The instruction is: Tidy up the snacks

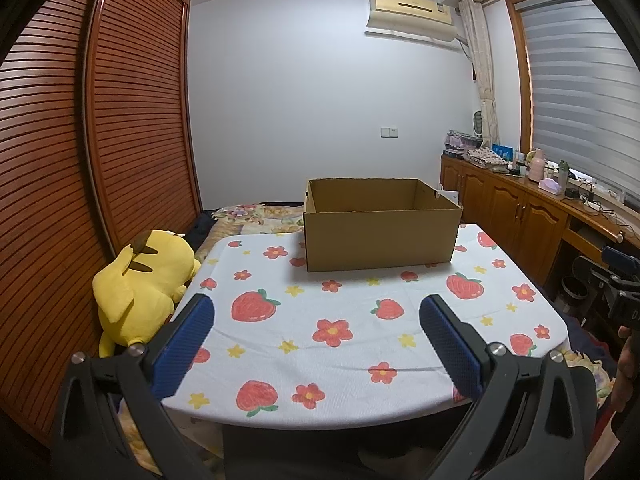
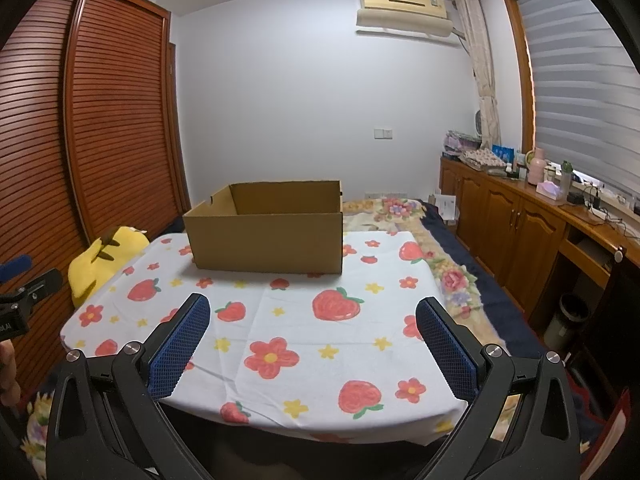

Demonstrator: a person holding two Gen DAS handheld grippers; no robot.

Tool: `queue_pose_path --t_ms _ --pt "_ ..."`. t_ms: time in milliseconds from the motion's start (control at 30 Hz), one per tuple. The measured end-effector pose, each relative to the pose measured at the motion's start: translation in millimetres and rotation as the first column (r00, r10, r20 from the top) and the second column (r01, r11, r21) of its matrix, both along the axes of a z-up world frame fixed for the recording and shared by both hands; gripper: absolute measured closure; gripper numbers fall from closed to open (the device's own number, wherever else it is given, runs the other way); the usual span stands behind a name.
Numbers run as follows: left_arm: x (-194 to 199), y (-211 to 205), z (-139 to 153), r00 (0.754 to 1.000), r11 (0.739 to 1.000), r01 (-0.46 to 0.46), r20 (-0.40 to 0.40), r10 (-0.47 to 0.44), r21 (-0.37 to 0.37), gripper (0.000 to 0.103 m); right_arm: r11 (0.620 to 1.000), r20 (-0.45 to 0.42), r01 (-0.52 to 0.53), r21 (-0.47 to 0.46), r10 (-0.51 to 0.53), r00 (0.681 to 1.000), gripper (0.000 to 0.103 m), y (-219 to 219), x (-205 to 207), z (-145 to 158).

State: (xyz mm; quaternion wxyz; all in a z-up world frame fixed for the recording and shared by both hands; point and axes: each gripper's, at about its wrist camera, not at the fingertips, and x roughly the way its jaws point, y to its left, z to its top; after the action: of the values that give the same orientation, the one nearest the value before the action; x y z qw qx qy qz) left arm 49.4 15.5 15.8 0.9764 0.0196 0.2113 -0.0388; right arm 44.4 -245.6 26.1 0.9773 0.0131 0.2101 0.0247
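Note:
An open brown cardboard box (image 1: 380, 240) stands at the far side of a table with a white strawberry-and-flower cloth (image 1: 340, 364). It also shows in the right wrist view (image 2: 266, 240). I see no snacks in either view; the box's floor is hidden behind its front wall. My left gripper (image 1: 316, 320) is open and empty above the near half of the table. My right gripper (image 2: 312, 320) is open and empty too, above the table's near edge (image 2: 320, 420). The right gripper's body shows at the right edge of the left wrist view (image 1: 620, 280).
A yellow plush toy (image 1: 144, 284) lies at the table's left edge, next to a slatted wooden wardrobe (image 1: 80, 160). A bed with a flowered blanket (image 2: 448, 272) lies behind and to the right. A wooden cabinet with clutter (image 2: 540, 216) runs along the right wall under the window.

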Motion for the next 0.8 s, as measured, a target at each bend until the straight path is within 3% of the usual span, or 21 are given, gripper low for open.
queue_pose_path --t_ms 800 --pt "-2.2 -0.8 4.7 1.0 1.0 0.004 0.006 -0.004 0.001 0.0 1.0 0.001 -0.003 0.001 0.003 1.0 0.0 0.8 -0.7 1.2"
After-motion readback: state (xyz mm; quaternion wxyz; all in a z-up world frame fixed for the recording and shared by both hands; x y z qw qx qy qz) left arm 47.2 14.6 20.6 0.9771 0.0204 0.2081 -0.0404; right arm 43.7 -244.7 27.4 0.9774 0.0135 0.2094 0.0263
